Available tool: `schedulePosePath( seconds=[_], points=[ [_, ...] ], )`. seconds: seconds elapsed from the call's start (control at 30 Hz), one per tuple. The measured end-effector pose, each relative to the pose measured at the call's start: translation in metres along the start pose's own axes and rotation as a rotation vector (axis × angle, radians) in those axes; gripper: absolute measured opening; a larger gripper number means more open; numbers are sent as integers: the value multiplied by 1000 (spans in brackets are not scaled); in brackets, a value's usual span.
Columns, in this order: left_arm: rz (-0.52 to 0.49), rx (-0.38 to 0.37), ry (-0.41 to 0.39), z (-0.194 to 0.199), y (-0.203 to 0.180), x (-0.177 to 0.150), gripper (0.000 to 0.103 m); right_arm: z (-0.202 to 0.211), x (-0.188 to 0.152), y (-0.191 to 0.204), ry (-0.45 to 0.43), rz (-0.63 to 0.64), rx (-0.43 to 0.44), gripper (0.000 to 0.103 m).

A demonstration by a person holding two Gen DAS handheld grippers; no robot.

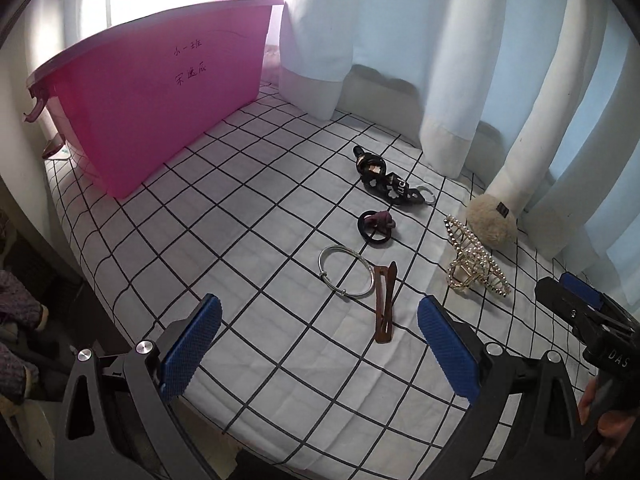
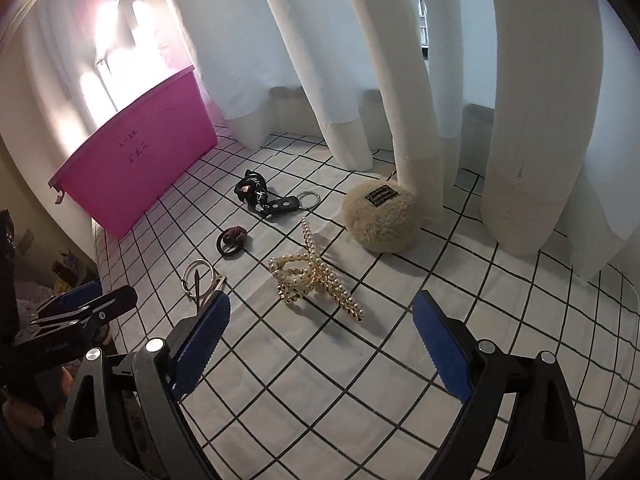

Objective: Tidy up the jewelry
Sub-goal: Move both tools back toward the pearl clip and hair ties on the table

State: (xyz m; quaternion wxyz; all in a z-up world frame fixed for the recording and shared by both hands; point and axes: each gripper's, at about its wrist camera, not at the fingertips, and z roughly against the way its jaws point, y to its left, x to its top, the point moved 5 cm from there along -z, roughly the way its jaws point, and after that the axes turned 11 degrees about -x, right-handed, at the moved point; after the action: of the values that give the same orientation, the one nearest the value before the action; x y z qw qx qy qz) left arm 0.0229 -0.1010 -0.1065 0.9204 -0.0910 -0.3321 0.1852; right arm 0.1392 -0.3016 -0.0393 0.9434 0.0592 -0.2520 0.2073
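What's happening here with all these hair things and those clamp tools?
A person holds a two-finger gripper in each hand over a grid-patterned cloth, about to tidy jewelry. Nothing is picked up yet: the left gripper is open above a brown hair clip and a silver bangle, and the right gripper is open near a pearl claw clip. A black hair tie, a black strap keychain and a fluffy pom-pom lie beyond. A pink bin stands at the left.

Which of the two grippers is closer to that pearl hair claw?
Right. The right gripper hangs open just before the pearl hair claw; the left gripper faces the brown clip.
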Motion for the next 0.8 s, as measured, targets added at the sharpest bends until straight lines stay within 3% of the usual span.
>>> schedulePosePath(
  seconds=[0.27,0.47,0.8],
  points=[
    [49,45,4,-33,-10,-20,97,-40,2,5,25,80,71,88],
    [46,37,7,-54,-18,-31,97,-59,4,13,14,137,113,88],
    [64,75,-22,-65,-10,-23,97,-79,7,17,43,111,129,88]
  ],
)
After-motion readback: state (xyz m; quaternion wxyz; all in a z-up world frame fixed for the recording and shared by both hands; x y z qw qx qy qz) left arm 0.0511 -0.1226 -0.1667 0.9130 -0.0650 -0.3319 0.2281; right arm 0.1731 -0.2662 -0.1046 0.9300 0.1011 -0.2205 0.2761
